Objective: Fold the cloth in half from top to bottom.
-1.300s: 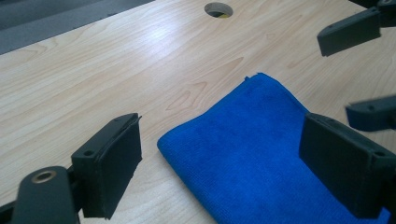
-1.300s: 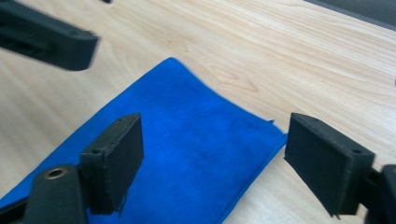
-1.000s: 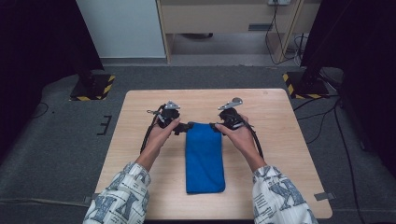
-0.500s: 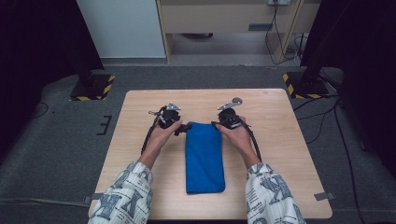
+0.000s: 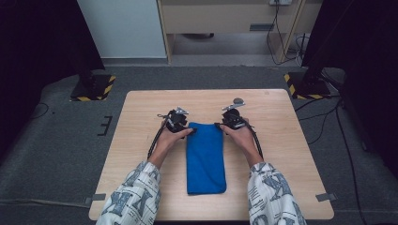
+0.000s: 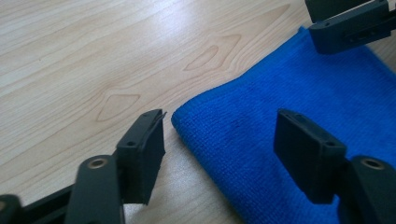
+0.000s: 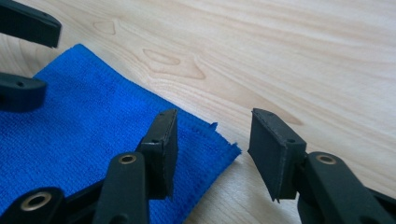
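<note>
A folded blue cloth [image 5: 205,157] lies lengthwise in the middle of the wooden table [image 5: 281,112]. My left gripper [image 5: 189,130] stands open at the cloth's far left corner [image 6: 187,122], one jaw on bare wood, the other over the cloth [image 6: 289,93]. My right gripper [image 5: 218,125] is open at the far right corner [image 7: 224,147], which lies between its jaws. In the left gripper view the right gripper's jaws [image 6: 348,25] show at the top right. The left gripper's jaws [image 7: 23,56] show at the left of the right gripper view, over the cloth [image 7: 70,126].
Bare wood surrounds the cloth on both sides. Cables [image 5: 155,138] trail from the grippers back along the forearms. Beyond the table are grey carpet, black stands with yellow-striped bases [image 5: 94,89], and a cabinet [image 5: 225,18].
Both grippers have held their places at the cloth's far corners. The forearms have shifted slightly; the cloth has not moved.
</note>
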Demonstrator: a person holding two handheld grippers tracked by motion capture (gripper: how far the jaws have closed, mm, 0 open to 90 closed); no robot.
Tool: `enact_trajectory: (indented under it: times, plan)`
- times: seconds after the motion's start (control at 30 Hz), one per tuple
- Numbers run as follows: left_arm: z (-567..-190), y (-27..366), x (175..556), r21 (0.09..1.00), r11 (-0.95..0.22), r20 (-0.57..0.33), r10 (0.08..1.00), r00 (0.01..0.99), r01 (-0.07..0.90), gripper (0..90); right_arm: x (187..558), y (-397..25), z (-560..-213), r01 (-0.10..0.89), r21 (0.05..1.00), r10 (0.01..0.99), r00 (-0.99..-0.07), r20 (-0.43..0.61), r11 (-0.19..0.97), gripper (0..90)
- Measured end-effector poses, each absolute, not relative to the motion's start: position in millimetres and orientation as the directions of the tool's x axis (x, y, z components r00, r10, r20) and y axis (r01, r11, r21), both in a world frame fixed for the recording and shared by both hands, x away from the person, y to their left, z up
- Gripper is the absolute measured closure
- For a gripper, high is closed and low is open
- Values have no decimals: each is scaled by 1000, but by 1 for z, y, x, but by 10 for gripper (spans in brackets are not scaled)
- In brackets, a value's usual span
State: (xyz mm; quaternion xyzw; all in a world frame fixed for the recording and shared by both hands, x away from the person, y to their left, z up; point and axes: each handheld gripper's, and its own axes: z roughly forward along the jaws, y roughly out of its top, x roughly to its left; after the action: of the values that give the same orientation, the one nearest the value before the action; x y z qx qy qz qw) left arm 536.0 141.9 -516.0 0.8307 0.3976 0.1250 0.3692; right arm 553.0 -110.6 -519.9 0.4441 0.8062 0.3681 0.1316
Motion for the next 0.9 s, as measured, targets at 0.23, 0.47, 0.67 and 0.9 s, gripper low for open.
enact_trajectory:
  times: [0.23, 0.47, 0.67, 0.9]
  plan:
    - [-521, 143, 539, 700, -396, -83, 782, 618, 594, 410, 556, -104, -530, 618, 710, 802, -584, 127, 338, 520]
    - [-525, 142, 540, 689, -408, -76, 781, 620, 599, 494, 557, -95, -527, 614, 690, 789, -606, 102, 383, 644]
    - [-526, 141, 540, 694, -405, -84, 776, 625, 596, 645, 555, -91, -527, 612, 686, 783, -614, 100, 392, 821]
    - [-526, 138, 539, 689, -405, -101, 767, 633, 601, 846, 553, -90, -525, 609, 684, 778, -621, 95, 402, 870]
